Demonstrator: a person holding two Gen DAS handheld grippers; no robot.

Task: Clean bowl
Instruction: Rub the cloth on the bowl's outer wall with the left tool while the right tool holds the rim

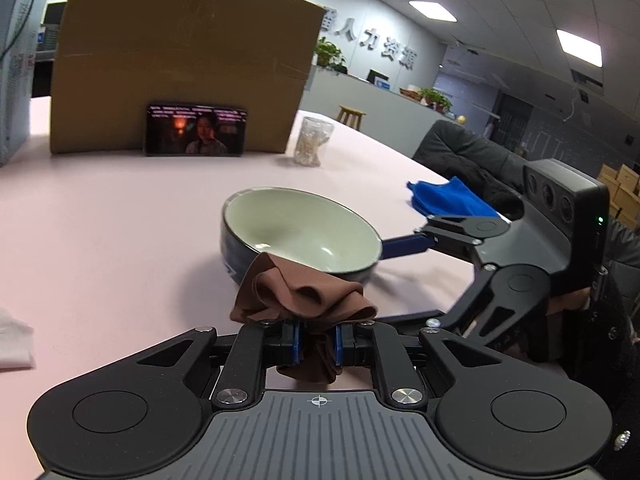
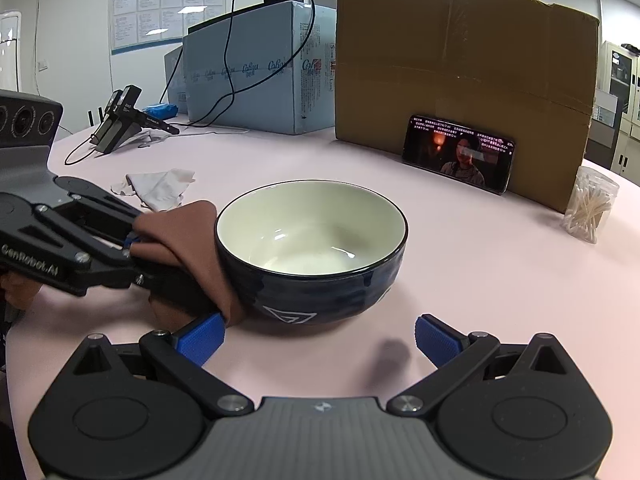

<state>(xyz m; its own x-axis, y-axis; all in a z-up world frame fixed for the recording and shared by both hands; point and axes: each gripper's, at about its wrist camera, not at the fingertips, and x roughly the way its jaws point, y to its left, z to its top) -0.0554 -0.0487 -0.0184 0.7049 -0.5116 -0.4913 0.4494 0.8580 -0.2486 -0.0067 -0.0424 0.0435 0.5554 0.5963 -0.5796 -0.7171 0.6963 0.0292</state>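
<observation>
Your L cam: ceiling panels [image 1: 433, 11] blown out, rest of the room dim, bg soft. Strong fisheye on both, black vignette in corners, edges bent. R cam brighter, even light. Glare spot inside the bowl [image 2: 344, 255], soft shadows on the table [image 2: 480, 280]. Phone screen [image 2: 458, 153] reads sharp.

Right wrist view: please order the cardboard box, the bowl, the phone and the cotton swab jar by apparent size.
1. cardboard box
2. bowl, enlarged by nearness
3. phone
4. cotton swab jar

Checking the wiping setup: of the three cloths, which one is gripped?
The brown cloth, clamped in the left gripper against the bowl; blue and white cloths lie loose.
</observation>
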